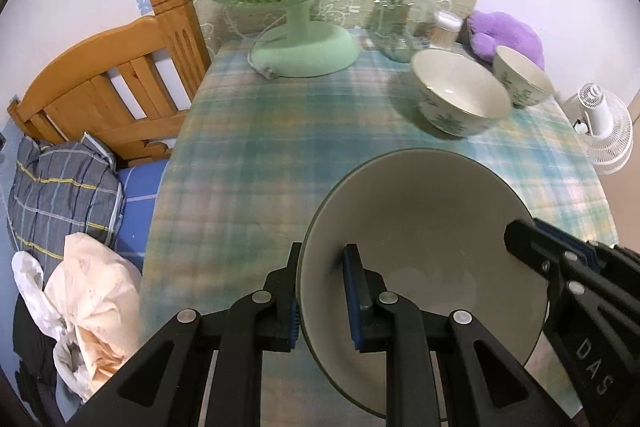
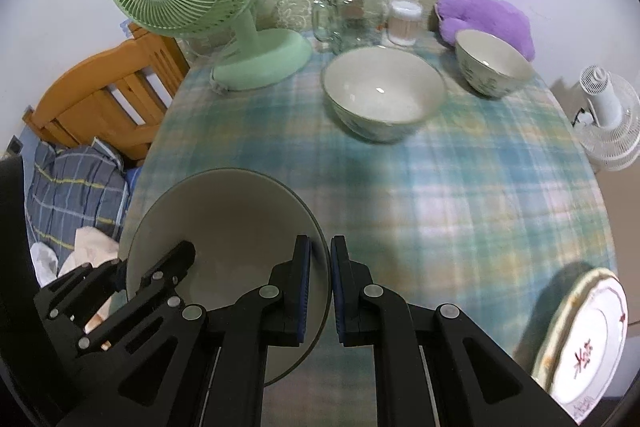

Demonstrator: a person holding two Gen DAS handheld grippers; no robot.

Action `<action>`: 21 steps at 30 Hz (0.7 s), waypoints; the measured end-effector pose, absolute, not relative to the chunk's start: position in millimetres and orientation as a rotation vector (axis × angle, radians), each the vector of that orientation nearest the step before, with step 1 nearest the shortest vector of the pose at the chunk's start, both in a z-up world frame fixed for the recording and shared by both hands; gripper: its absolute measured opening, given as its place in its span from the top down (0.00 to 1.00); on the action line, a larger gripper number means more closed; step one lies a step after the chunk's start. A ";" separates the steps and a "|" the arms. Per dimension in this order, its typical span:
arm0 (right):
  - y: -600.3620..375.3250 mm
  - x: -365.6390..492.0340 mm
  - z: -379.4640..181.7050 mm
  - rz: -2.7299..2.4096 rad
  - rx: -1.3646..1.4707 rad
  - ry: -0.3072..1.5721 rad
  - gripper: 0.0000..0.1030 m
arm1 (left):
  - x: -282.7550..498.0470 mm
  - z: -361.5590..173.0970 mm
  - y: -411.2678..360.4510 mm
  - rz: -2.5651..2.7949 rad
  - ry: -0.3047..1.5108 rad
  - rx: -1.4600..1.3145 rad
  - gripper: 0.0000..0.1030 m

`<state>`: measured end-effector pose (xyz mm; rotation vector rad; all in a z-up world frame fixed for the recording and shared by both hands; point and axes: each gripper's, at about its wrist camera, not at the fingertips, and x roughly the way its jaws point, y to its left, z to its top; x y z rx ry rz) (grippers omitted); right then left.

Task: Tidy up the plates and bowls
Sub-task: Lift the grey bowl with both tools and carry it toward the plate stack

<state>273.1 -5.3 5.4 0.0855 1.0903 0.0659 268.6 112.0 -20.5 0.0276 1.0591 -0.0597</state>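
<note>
Above the near edge of the bench (image 1: 248, 155), both grippers' fingers clamp opposite rims of the grey bowl (image 1: 424, 227): left gripper (image 1: 324, 291), right gripper (image 2: 320, 287). The large patterned bowl (image 2: 382, 91) sits ahead, nearer the right.

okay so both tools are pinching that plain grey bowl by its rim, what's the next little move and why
Probably carry the grey bowl forward over the larger patterned bowl and lower it in to nest. The left tool and right tool each clamp opposite sides of its rim, the cloth between looks clear, and that bowl sits empty. Whether it fits inside is uncertain.
</note>
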 end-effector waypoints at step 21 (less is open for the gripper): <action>-113.0 185.8 0.7 0.090 0.106 1.166 0.87 | 179.3 -36.7 13.0 -0.060 1.156 0.054 0.84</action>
